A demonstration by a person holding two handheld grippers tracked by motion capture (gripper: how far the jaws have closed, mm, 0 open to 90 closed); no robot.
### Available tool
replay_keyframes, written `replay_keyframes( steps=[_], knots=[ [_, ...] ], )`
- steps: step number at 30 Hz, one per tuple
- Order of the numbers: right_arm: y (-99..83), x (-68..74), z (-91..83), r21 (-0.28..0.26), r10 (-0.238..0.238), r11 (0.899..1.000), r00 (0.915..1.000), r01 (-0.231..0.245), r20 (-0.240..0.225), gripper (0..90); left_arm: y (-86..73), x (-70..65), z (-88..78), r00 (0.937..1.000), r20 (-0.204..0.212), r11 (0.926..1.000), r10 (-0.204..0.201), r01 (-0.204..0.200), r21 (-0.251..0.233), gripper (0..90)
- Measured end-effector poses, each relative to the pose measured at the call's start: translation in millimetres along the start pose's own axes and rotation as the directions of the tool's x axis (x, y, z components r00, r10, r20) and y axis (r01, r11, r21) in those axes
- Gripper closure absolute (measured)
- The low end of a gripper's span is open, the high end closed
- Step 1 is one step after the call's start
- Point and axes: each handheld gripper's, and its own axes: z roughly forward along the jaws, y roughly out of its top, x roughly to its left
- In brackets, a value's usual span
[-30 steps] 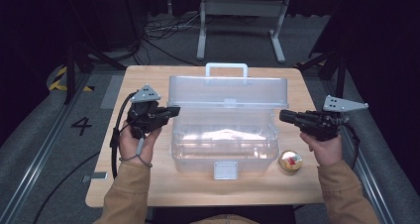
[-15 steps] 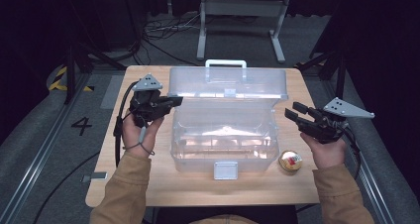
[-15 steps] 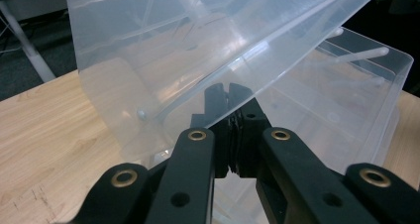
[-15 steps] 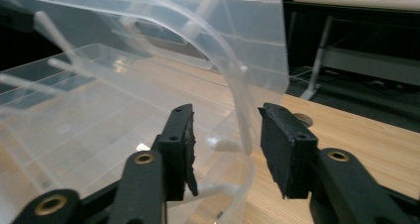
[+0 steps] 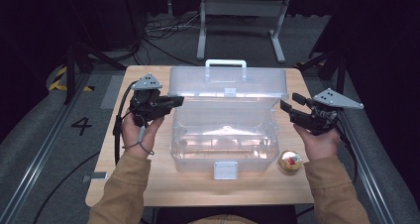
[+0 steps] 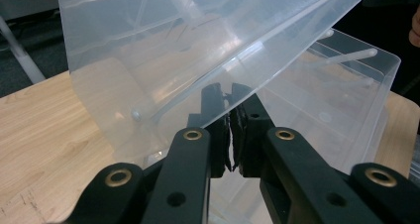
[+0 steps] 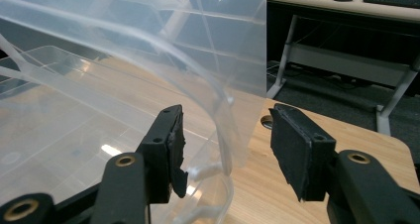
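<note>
While the raised lid (image 5: 228, 83) of the clear box (image 5: 225, 140) at the table's middle is pinched at its left edge by the left gripper (image 6: 231, 130), its right edge is straddled, ungripped, by the parted right gripper (image 7: 225, 154).

The left gripper (image 6: 232, 135) pinches the clear lid's (image 6: 198, 50) edge above the wooden table (image 6: 44, 130).

The desk (image 5: 148, 184) is lit brightly from above, while the surrounding floor is left dim. Soft white glare is seen on the clear plastic box (image 5: 225, 135). The high view is slightly soft; near black fingers (image 7: 297, 149) are rendered sharp.
</note>
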Motion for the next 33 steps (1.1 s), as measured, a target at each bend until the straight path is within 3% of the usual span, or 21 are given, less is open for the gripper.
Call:
replay_keyframes(
  steps=[10, 23, 29, 33],
  knots=[
    [8.2, 4.8, 16.9, -0.004, -0.008, 1.000, 0.9996, 0.008, 0.026, 46.1, -0.3, -2.8, -0.1, 0.9999, -0.009, 0.9999, 0.010, -0.010, 0.002, 84.0],
    [14.3, 6.2, 28.8, 0.005, -0.020, 1.000, 0.9995, 0.020, 0.024, 49.9, -5.0, -5.6, -0.4, 0.9999, -0.007, 0.9994, 0.014, -0.014, 0.031, 82.2],
    [13.9, 9.3, 29.4, -0.026, -0.029, 0.999, 0.9980, 0.030, 0.057, 56.3, -8.0, -7.3, -0.7, 0.9998, 0.016, 0.9988, 0.007, -0.008, 0.049, 80.5],
    [14.7, 9.2, 26.8, -0.049, -0.027, 0.998, 0.9958, 0.031, 0.087, 67.1, -8.8, -8.4, -2.4, 0.9975, 0.070, 0.9988, -0.012, 0.009, 0.049, 78.1]
  ],
)
